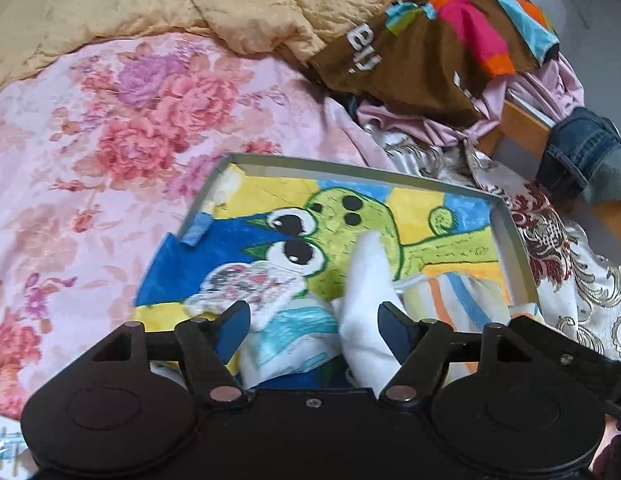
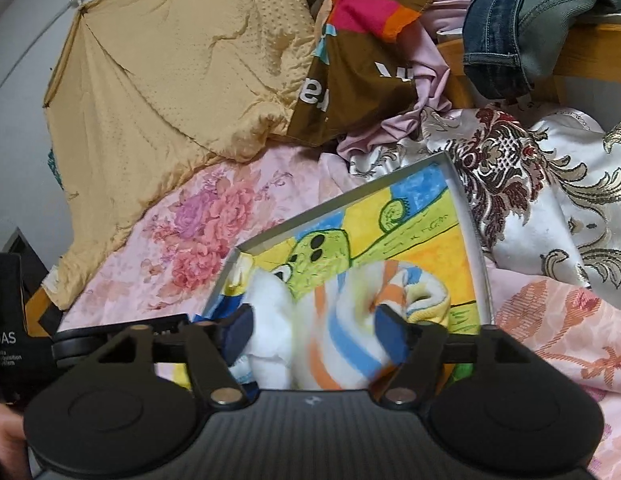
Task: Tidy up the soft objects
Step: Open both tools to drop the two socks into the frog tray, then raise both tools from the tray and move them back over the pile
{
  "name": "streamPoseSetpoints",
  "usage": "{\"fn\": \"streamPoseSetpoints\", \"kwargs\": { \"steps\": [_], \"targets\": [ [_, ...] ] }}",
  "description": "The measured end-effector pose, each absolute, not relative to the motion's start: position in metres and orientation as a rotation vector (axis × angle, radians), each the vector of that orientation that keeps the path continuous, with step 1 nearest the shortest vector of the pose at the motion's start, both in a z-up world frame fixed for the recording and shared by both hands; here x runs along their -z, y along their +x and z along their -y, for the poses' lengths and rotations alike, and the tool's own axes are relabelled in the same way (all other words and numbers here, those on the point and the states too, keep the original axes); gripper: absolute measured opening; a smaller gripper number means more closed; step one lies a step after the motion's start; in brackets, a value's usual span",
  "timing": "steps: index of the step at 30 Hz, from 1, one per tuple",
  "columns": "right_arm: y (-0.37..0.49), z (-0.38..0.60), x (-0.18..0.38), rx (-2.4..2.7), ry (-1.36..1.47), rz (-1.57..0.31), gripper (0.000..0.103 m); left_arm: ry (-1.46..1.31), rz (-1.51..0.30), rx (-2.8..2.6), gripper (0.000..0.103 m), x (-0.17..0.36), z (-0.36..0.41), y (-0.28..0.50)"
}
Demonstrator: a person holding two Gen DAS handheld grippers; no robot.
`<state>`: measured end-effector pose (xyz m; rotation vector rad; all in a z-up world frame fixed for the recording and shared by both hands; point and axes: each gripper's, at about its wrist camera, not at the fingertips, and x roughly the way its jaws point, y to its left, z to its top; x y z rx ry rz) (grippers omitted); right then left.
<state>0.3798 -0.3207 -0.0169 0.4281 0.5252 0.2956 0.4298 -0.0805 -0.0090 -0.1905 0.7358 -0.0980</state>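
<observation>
Item: striped orange-blue-white soft cloth (image 2: pixel 342 320), lying in grey shallow box (image 1: pixel 518 240) beside white sock (image 1: pixel 366 280). Left gripper (image 1: pixel 314 320) and right gripper (image 2: pixel 314 328) both standing open, apparently gripping nothing. Light, limp; pinching a bunched fold is looking best.

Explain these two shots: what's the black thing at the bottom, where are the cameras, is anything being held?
Each picture comes from a camera on a hand-held gripper, looking forward along its jaws. The left gripper and right gripper are carried by a person; there is no robot arm. Both hang over a shallow box lined with a cartoon towel, sitting on a flowered bedspread. A white cloth and a striped cloth lie between open jaws; nothing is gripped.
</observation>
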Motion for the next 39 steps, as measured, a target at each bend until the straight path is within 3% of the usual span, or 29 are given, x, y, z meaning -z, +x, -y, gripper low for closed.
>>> {"fn": "streamPoseSetpoints", "kwargs": {
  "steps": [1,10,21,39],
  "targets": [
    [0.379,0.321,0.017,-0.308,0.441,-0.52,0.091,-0.198,-0.731,0.089,0.076,0.007,0.077,0.426],
    [0.361,0.322,0.006,-0.345,0.453,-0.458,0.102,-0.18,-0.598,0.084,0.089,-0.024,0.06,0.372],
    [0.289,0.306,-0.026,-0.326,0.322,-0.352,0.103,-0.152,-0.483,0.102,0.102,-0.059,0.05,0.293],
    [0.178,0.26,-0.046,-0.27,0.124,-0.294,0.103,-0.173,-0.43,0.094,0.102,-0.055,0.007,0.17]
  ]
}}
